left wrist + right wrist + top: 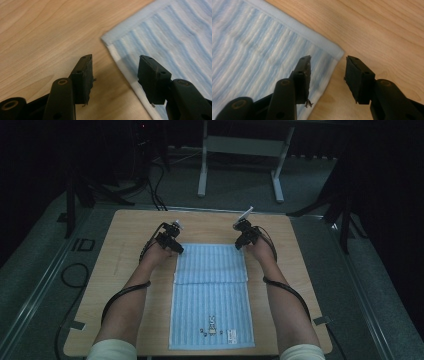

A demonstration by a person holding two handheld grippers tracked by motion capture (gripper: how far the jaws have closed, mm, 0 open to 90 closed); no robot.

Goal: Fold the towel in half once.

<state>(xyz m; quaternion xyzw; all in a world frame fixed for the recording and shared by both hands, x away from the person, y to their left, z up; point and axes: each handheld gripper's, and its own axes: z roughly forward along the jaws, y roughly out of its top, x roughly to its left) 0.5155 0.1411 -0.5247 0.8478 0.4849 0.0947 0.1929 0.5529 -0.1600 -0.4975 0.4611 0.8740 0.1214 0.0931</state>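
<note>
Left gripper (113, 75): jaws apart, nothing pinched, side edge of towel (175, 42) between them. Right gripper (327, 77): jaws apart too, nothing held, just beside far right corner of towel. Blue striped towel lies flat on wooden table (130, 235), part folded over. Looks soft, light, floppy, not breakable. Best grab: pinch far corners, one each.

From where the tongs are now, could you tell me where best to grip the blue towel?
Grip the blue towel at its two far corners, coming down from above. Each open pair of tongs, left and right, already straddles a side hem beside a flat-lying corner.
</note>
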